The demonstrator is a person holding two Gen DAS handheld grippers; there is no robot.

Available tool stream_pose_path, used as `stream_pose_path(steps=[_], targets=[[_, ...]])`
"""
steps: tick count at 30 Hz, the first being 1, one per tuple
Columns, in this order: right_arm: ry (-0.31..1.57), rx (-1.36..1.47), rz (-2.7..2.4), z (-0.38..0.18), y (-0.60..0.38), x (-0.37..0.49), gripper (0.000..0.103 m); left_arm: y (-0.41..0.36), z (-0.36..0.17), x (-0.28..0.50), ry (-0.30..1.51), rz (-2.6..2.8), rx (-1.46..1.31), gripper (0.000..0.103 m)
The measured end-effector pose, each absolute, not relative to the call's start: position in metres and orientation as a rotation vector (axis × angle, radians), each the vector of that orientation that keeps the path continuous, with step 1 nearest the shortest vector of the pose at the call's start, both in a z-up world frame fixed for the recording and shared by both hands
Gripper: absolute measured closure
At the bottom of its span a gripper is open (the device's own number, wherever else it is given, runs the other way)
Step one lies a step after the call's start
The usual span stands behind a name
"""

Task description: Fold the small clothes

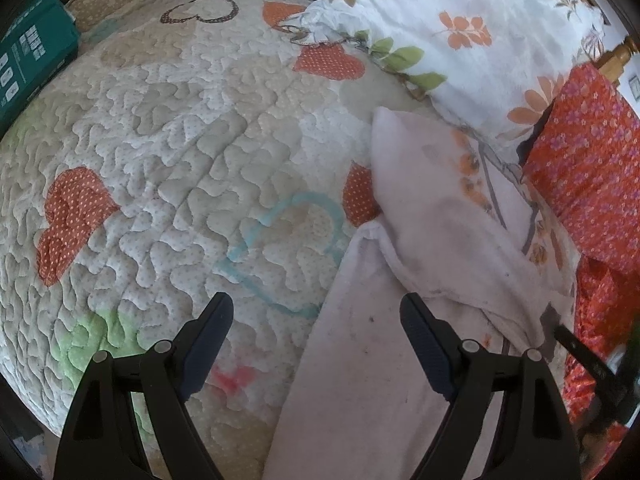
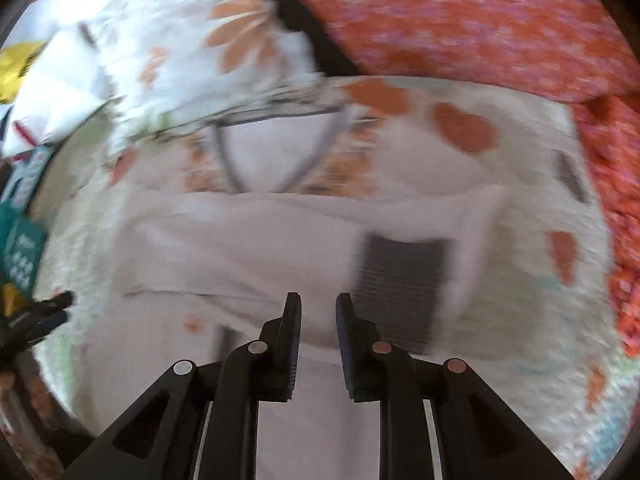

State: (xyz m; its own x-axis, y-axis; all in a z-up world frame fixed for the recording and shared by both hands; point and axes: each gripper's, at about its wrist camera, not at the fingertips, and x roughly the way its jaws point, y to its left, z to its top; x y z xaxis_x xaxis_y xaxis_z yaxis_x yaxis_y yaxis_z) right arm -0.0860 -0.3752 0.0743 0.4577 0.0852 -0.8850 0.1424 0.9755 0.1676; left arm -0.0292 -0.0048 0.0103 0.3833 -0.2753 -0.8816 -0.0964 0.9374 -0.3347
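Pale pink garment [image 1: 400, 360] is lying flat on the heart-patterned quilt [image 1: 168, 152], right of centre in the left wrist view, with one part folded over and running up toward the floral pillow [image 1: 460, 32]. Left gripper [image 1: 316, 312] is hovering above the quilt with jaws spread wide and nothing between them; its right finger [image 1: 424, 344] is sitting over the garment's near section, its left finger [image 1: 208, 336] over bare quilt. Whether either tip is touching cloth is not readable. Right wrist view is heavily motion-blurred. Right gripper [image 2: 318, 308] is pointing at the same garment [image 2: 248, 240], jaws parted by a narrow gap, nothing visibly pinched between them. A dark grey ribbed patch [image 2: 400, 276] is showing on the garment just beyond the right gripper's tips; blur is hiding what it is exactly. A floral print section with grey V-shaped lines [image 2: 276, 160] is lying at the garment's far end, next to the pillow [image 2: 160, 48]. Red floral fabric [image 1: 592, 168] is lying along the right side of the quilt, just beside the garment. A teal box [image 1: 28, 60] is sitting at the far left edge of the quilt, well apart from the garment.
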Motion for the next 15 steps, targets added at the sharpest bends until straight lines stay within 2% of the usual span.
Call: stream_pose_path(steps=[6, 8, 9, 15], targets=[[1.176, 0.213, -0.037, 0.017, -0.346, -0.035, 0.082, -0.005, 0.010, -0.029, 1.173, -0.108, -0.324, 0.018], [1.122, 0.230, -0.096, 0.017, -0.353, -0.019, 0.070, -0.004, 0.011, -0.029, 1.169, -0.104, -0.320, 0.018], [1.111, 0.250, -0.133, 0.017, -0.358, -0.013, 0.059, -0.003, 0.011, -0.028, 1.167, -0.105, -0.318, 0.018], [1.098, 0.283, -0.174, 0.037, -0.364, -0.039, 0.057, 0.005, 0.017, -0.030, 1.158, -0.112, -0.318, 0.018]])
